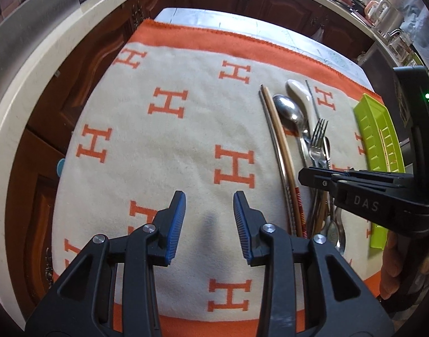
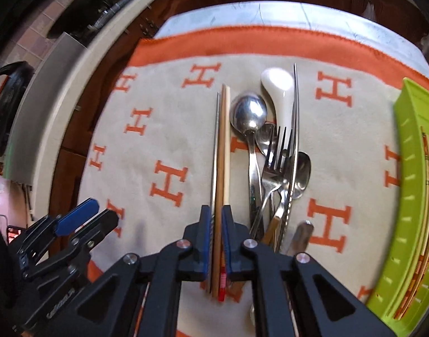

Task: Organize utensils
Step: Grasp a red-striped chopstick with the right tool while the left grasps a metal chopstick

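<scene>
Blue-padded right gripper [image 2: 216, 224] clamped on my brown wooden chopstick [image 2: 220, 151]; steel cutlery pile [image 2: 273, 165] at 2 o'clock, lime plastic tray [image 2: 411, 196] at 3. Left gripper [image 1: 209, 219] parted, empty, over H-patterned cream-orange cloth [image 1: 164, 151].

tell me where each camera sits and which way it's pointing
Left wrist: rides the left claw, angled down at bare blanket; its open blue pads frame the cloth, and the right claw and a hand show at right.
Right wrist: rides the right claw, angled down at the chopsticks its pads pinch; the left claw shows lower left.
Shared: blanket, chopsticks, white spoon, fork, green tray.
</scene>
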A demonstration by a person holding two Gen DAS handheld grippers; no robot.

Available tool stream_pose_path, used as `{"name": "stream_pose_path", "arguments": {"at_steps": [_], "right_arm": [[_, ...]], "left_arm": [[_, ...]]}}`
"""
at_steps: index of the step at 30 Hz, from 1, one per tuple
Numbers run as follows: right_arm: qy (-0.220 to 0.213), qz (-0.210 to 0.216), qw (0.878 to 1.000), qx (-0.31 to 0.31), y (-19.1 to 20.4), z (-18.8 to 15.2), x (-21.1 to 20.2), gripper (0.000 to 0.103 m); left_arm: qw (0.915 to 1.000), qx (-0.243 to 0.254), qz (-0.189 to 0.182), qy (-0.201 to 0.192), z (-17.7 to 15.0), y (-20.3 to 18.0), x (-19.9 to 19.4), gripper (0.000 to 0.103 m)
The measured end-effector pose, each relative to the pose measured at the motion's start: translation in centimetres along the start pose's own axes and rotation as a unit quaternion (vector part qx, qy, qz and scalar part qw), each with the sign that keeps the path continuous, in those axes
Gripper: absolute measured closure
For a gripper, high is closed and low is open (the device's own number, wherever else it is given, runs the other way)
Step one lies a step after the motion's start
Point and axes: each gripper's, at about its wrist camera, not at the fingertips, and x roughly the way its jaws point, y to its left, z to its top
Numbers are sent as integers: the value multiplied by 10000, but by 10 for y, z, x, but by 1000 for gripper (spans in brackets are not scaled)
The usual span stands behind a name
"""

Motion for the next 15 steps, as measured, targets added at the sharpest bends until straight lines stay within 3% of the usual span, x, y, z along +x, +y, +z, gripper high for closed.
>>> {"name": "stream_pose_path", "arguments": {"at_steps": [8,15], "right_arm": [[388,-226,9989,-145,-2,8,29,100],[454,-332,9980,-288,-1,12,32,100]], "left_arm": [[9999,-41,-72,114,0,1,12,71],[9999,-20,-116,124,0,0,12,71]]}}
